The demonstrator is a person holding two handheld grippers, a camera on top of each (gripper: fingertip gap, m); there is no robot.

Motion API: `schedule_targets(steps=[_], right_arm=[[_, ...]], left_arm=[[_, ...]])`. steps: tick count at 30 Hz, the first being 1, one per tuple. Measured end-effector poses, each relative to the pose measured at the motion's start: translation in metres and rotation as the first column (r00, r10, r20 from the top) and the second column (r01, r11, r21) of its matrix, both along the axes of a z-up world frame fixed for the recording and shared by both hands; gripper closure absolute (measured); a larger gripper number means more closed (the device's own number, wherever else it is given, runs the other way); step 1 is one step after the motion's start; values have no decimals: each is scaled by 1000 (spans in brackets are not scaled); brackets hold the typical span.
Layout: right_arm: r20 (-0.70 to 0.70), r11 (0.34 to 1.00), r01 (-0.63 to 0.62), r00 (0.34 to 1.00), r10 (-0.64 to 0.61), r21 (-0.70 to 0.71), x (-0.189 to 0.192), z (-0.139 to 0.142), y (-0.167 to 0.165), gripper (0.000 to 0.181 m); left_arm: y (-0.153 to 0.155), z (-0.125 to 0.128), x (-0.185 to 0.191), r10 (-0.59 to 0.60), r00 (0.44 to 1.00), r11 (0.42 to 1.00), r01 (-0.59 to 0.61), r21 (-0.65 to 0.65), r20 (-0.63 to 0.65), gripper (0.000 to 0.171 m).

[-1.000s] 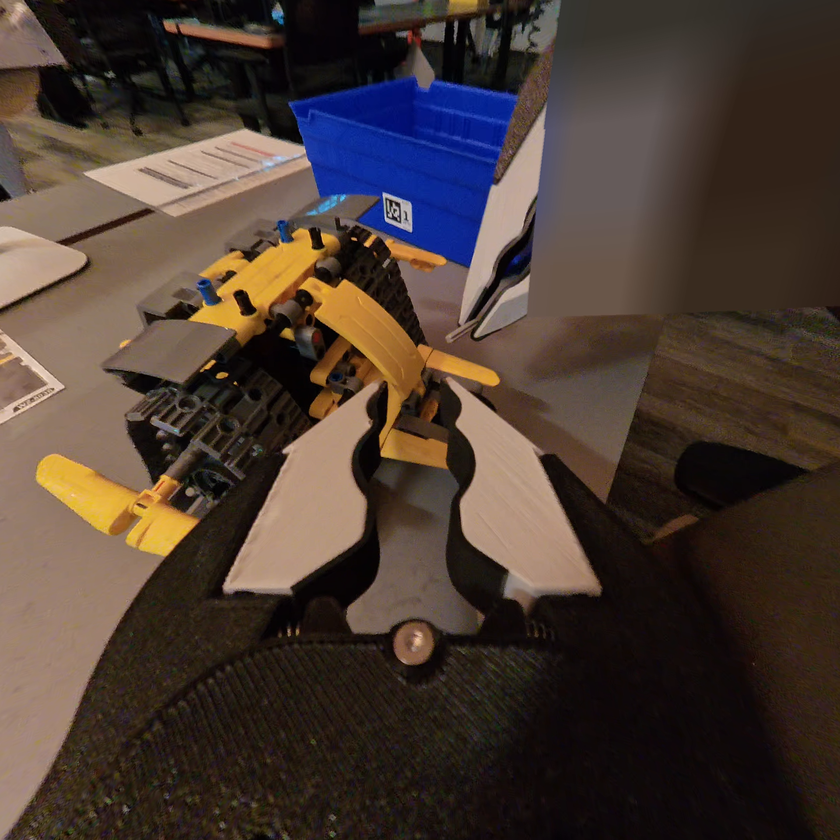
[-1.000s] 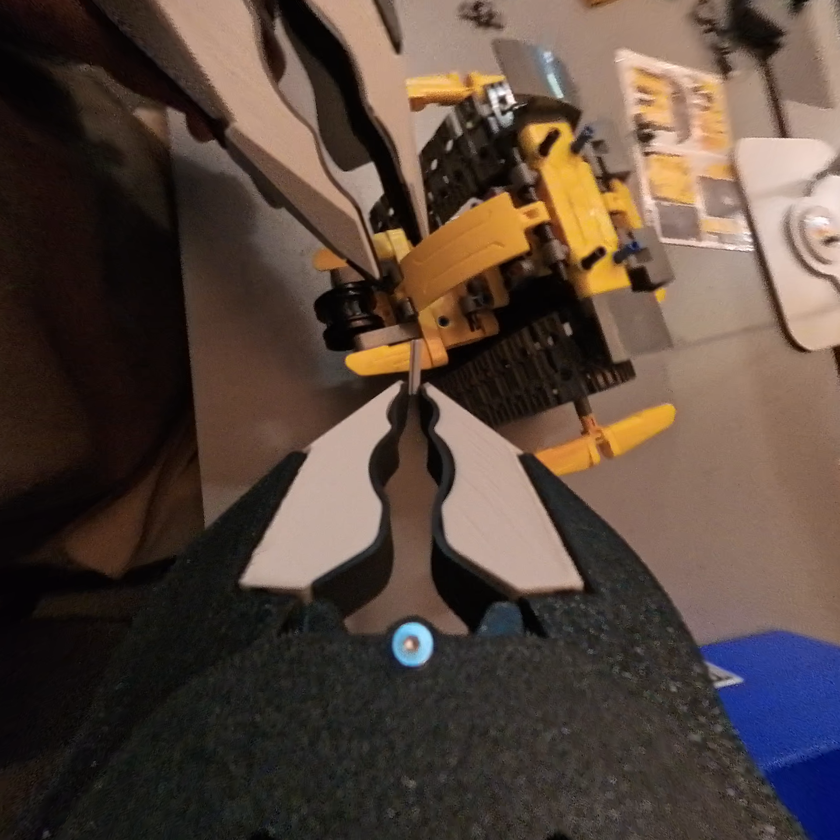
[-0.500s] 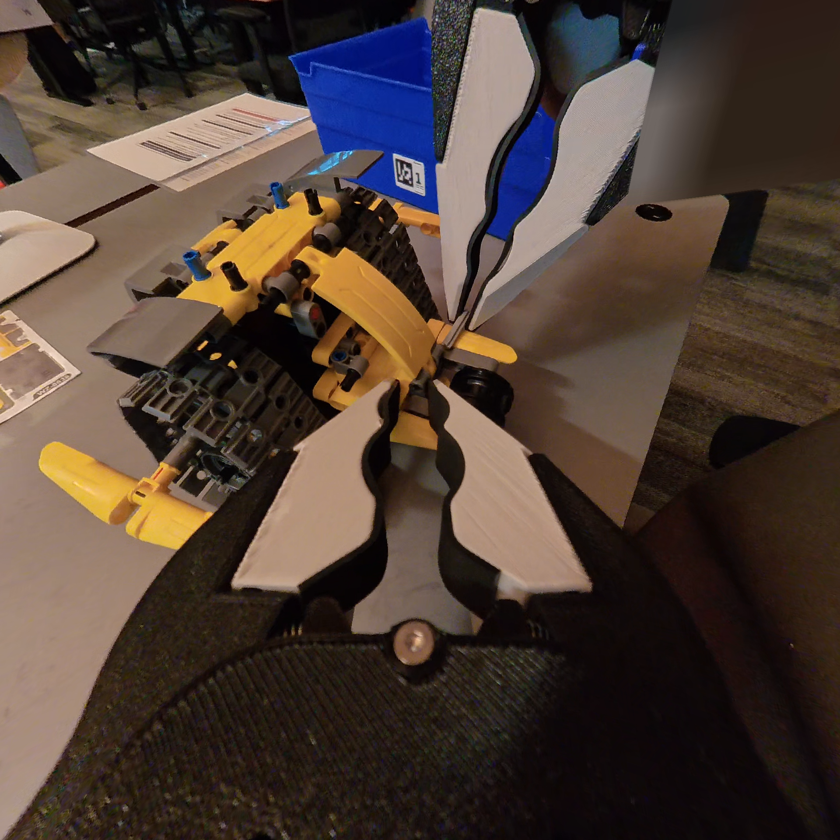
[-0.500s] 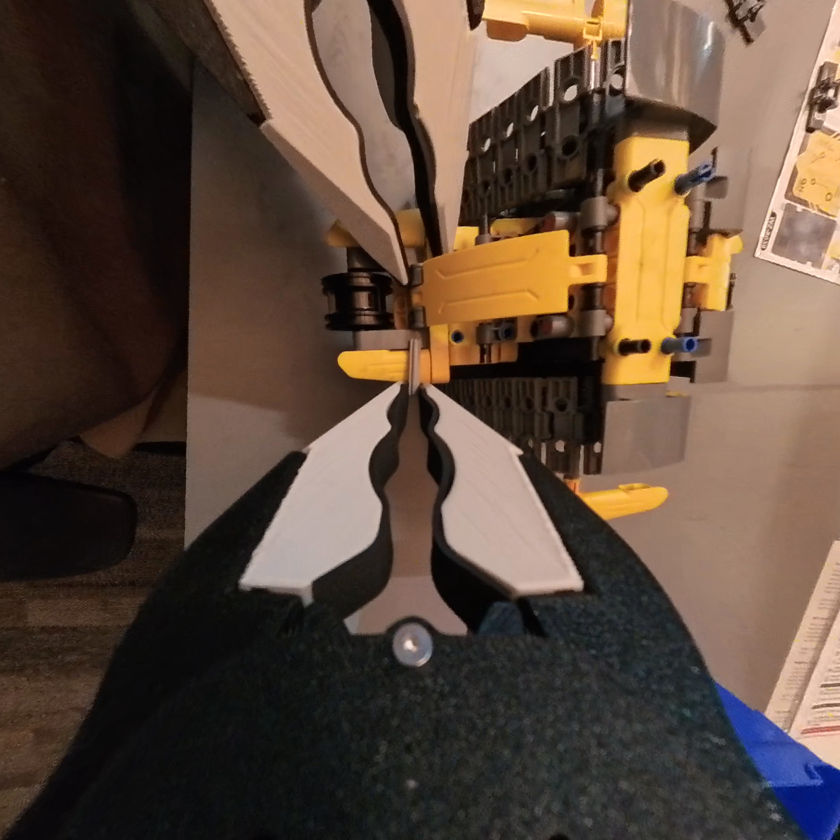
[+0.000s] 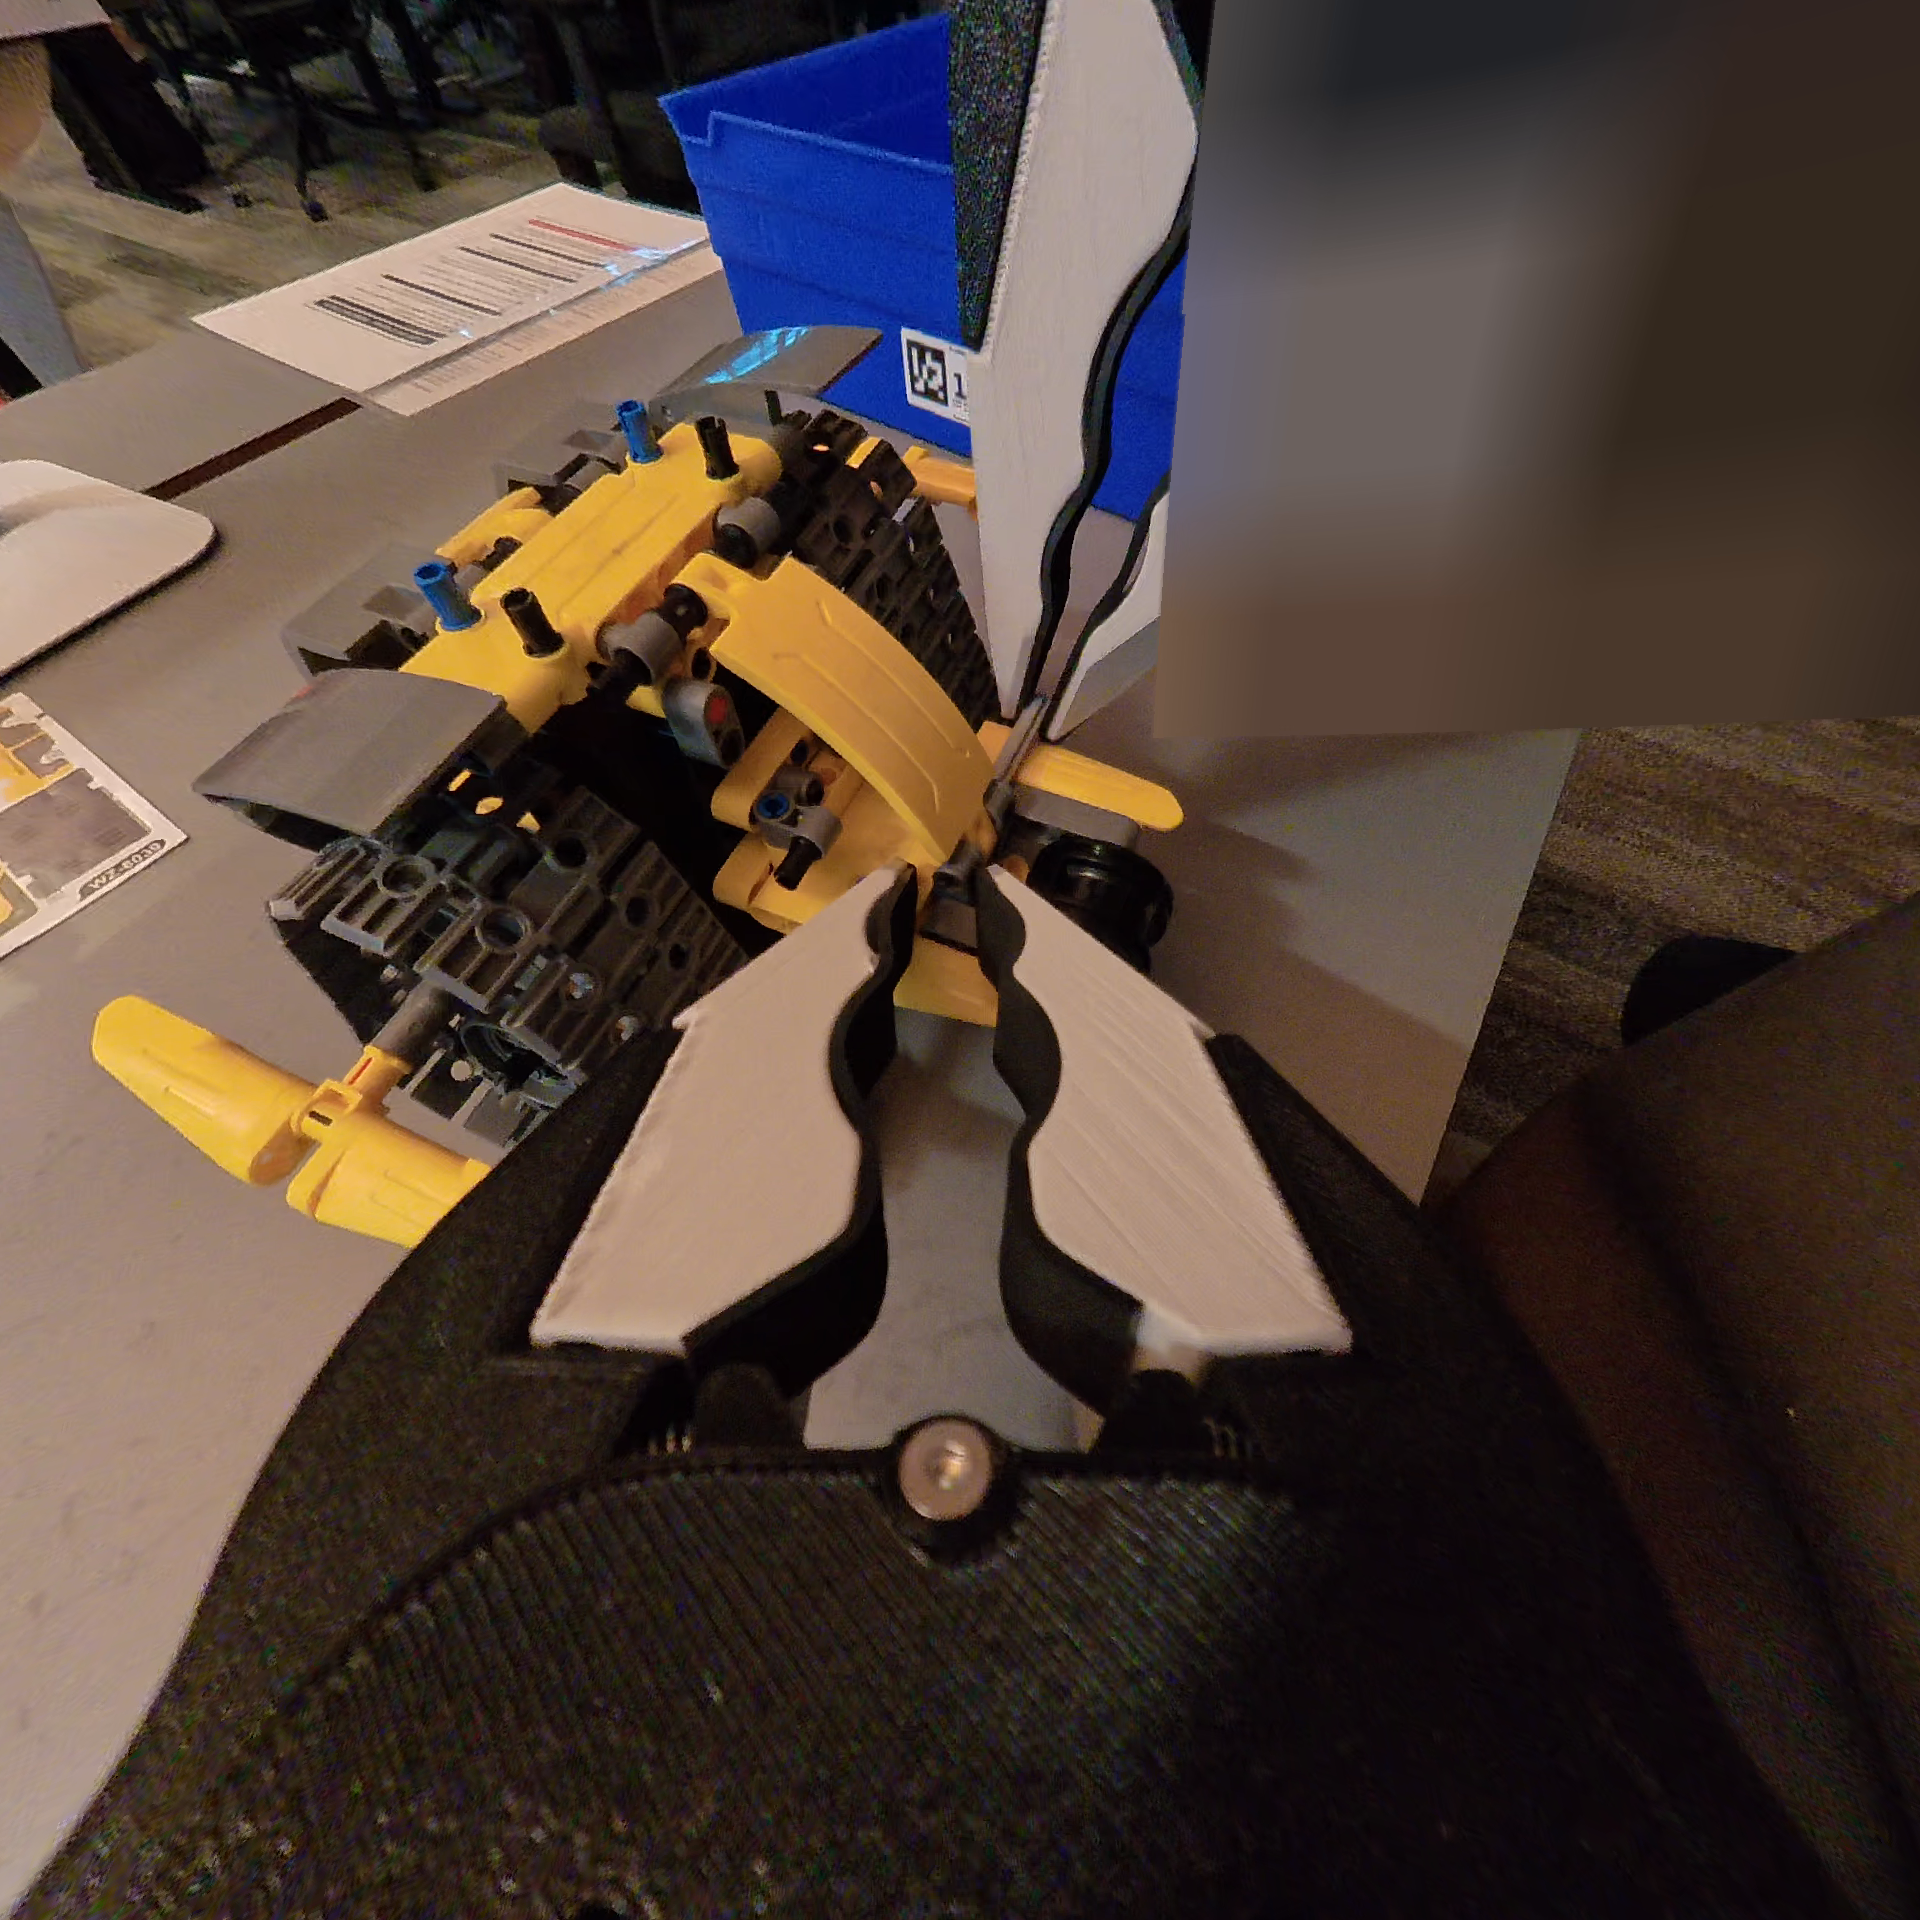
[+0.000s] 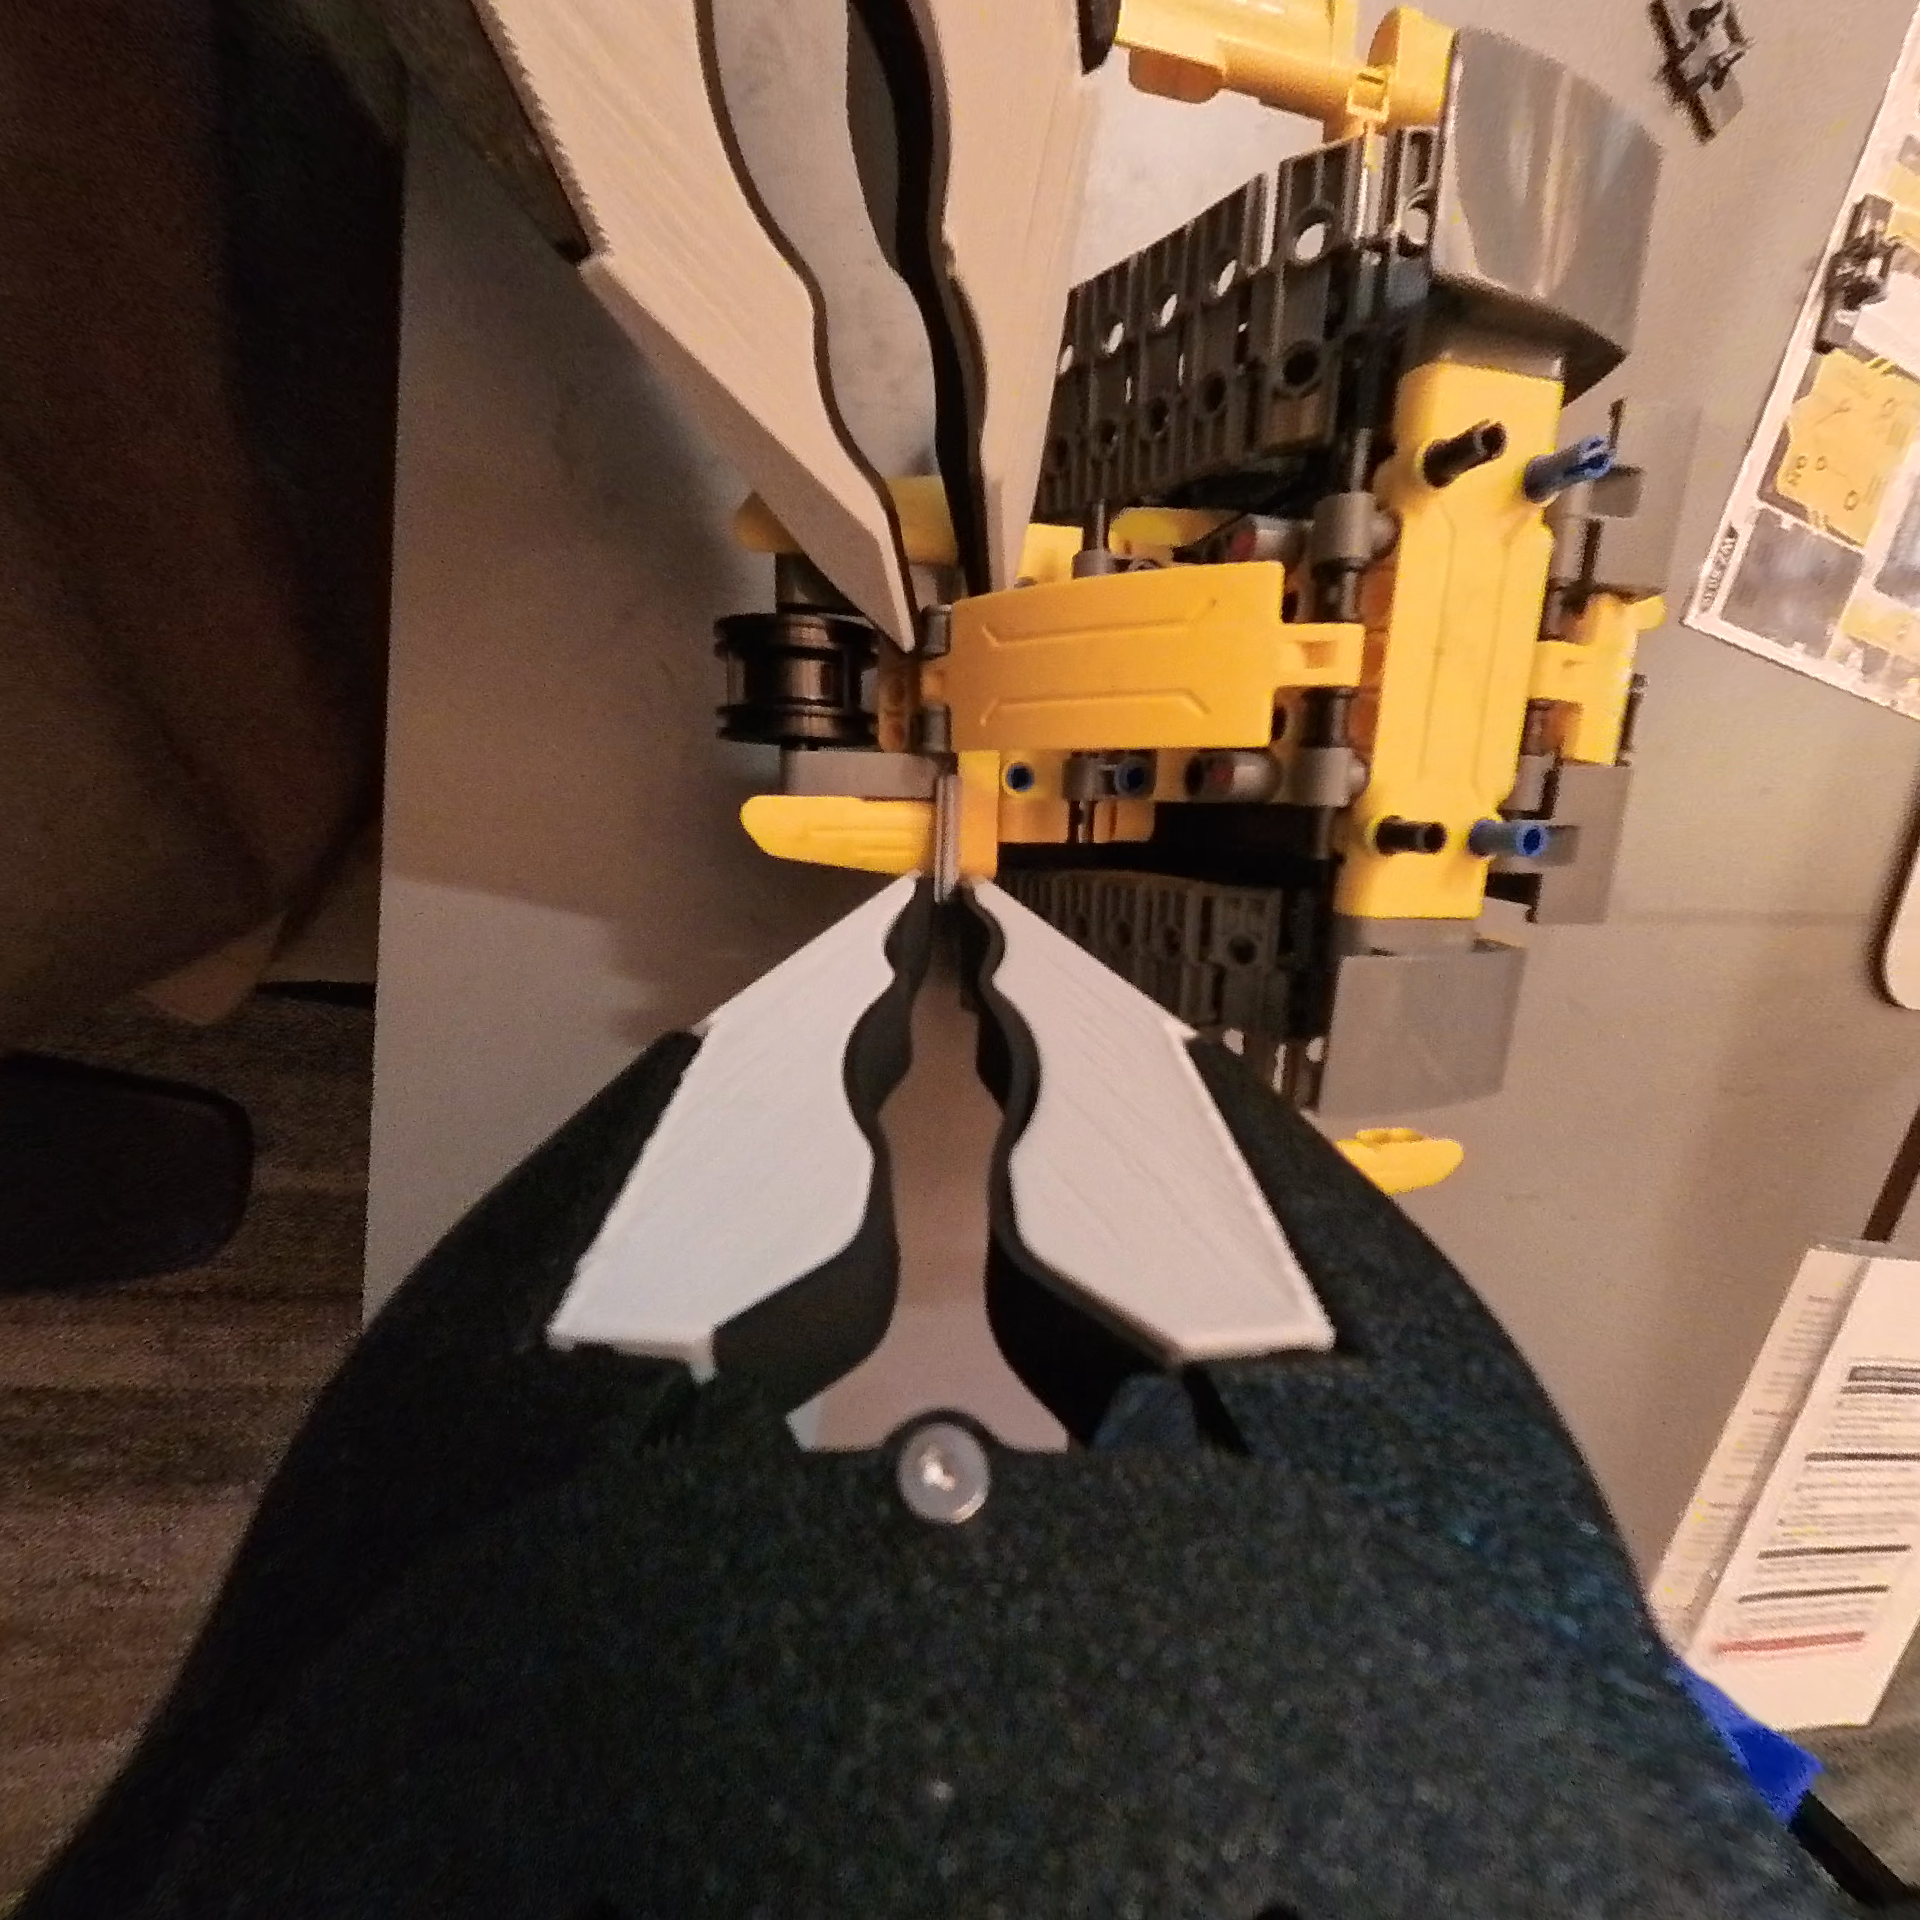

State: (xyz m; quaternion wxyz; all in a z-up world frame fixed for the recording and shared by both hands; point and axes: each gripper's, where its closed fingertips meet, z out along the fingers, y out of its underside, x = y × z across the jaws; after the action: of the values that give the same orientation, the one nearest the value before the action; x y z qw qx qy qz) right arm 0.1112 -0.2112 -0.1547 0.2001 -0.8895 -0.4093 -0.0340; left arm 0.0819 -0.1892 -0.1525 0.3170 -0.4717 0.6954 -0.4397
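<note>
Right gripper (image 6: pixel 943 881) edged closer, pinching thin grey axle (image 6: pixel 945 831), left gripper (image 5: pixel 943 883) clamping studded yellow-black brick model (image 5: pixel 665 727).

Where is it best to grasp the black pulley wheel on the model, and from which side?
Likely across the black pulley wheel at its grooved rim, coming from the table edge: it juts clear of the yellow model there, though the left gripper crowds one side.

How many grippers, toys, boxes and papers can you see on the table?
Grippers: 2, the left gripper and the right gripper
Toys: 1, the brick vehicle
Boxes: 1, the blue bin
Papers: 2, the printed sheet and the picture leaflet
Total: 6
</note>
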Motion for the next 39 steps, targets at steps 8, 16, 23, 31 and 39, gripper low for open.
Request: schedule_targets(steps=[8, 16, 23, 31, 39], right_arm=[[-91, 1000, -6, 996, 5, -11, -6, 1, 1, 178], [-189, 999, 22, 982, -27, -29, -8, 1, 1, 178], [-187, 994, 92, 977, -103, -65, -7, 0, 2, 178], [-109, 983, 158, 980, -167, -90, -6, -3, 4, 178], [-69, 937, 350, 934, -350, -8, 2, 1, 12, 177]], left_arm=[[0, 0, -1, -2, 1000, 1000, 2, 2, -8, 163], [-2, -1, -1, -13, 1000, 1000, 13, -7, -12, 167], [-2, -1, -1, -12, 1000, 1000, 12, -24, -11, 167], [-1, -4, -1, -2, 1000, 1000, 2, -18, -13, 167], [7, 0, 6, 20, 1000, 999, -20, -35, -2, 167]])
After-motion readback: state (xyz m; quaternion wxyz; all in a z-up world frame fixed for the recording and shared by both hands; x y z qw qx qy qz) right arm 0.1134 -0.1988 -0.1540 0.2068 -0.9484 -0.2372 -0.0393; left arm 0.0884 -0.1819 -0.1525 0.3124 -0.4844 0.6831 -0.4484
